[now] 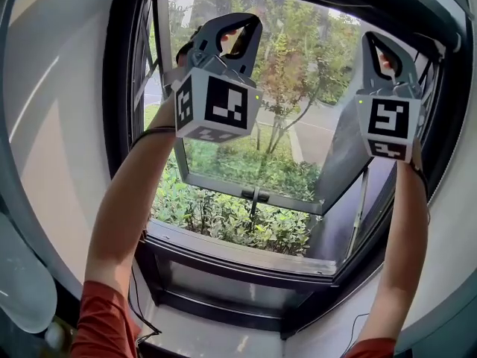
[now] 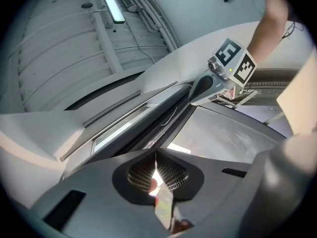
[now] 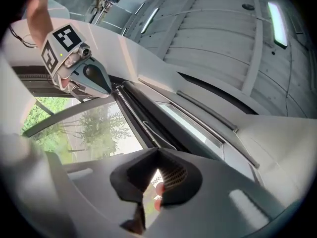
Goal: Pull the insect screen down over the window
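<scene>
Overhead, the left tool [image 2: 156,157] and the right tool [image 3: 158,155] both point up at the top of the window frame. Each has its jaws pressed together with nothing between them. Seen from the other gripper's camera, each tip sits just beside the dark top rail [image 3: 143,118]; whether either touches it cannot be told. The screen cannot be told apart from that rail, and the opening below it stands uncovered. A thin cord [image 2: 171,114] loops along the rail between the two tools. The glass sash [image 1: 253,189] is swung outward, with its handle [image 1: 255,195] on the lower bar and a stay arm [image 1: 363,200] at the right. Beyond it are shrubs [image 1: 223,215] and a tree [image 1: 298,66]. Below runs the sill [image 1: 223,248], with a cable [image 1: 138,304] hanging at its left end. A ceiling lamp [image 2: 114,8] glows above.
</scene>
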`<state>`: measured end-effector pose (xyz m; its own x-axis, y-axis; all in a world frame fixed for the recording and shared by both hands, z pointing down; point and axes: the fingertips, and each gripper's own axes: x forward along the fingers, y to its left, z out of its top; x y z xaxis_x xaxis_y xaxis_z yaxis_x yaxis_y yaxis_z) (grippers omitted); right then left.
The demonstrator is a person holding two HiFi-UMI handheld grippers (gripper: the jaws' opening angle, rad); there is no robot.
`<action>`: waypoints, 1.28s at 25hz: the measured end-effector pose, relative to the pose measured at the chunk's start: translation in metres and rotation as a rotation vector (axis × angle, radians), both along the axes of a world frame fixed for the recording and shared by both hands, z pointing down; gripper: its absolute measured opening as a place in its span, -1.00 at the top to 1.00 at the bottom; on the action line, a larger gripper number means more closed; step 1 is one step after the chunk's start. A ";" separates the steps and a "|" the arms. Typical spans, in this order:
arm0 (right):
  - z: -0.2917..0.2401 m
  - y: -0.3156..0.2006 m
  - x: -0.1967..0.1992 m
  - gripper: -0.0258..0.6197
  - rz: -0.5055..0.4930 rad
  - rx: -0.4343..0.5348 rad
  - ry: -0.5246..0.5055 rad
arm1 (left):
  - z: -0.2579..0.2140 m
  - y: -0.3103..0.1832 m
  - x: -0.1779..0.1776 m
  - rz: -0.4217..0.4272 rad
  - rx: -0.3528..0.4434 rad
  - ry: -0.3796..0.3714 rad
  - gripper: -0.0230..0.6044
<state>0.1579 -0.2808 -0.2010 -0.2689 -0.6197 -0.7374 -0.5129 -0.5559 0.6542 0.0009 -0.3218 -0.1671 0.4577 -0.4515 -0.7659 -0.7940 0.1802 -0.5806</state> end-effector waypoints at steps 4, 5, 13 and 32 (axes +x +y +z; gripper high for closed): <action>-0.023 0.002 0.000 0.89 0.069 0.033 0.040 | -0.026 -0.001 0.004 -0.103 0.036 -0.065 0.91; -0.028 0.000 0.002 0.89 0.092 0.031 0.046 | -0.033 -0.002 0.005 -0.124 0.036 -0.079 0.90; -0.048 -0.013 0.015 0.71 0.230 -0.043 0.092 | -0.069 -0.020 0.006 -0.320 0.022 -0.194 0.67; -0.050 -0.043 0.022 0.49 0.509 -0.190 0.251 | -0.089 -0.056 0.009 -0.574 -0.052 -0.346 0.44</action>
<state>0.1796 -0.3241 -0.2514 -0.0553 -0.8310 -0.5535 -0.0295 -0.5527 0.8329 0.0095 -0.3782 -0.2556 0.3491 -0.7286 -0.5893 -0.3469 0.4837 -0.8036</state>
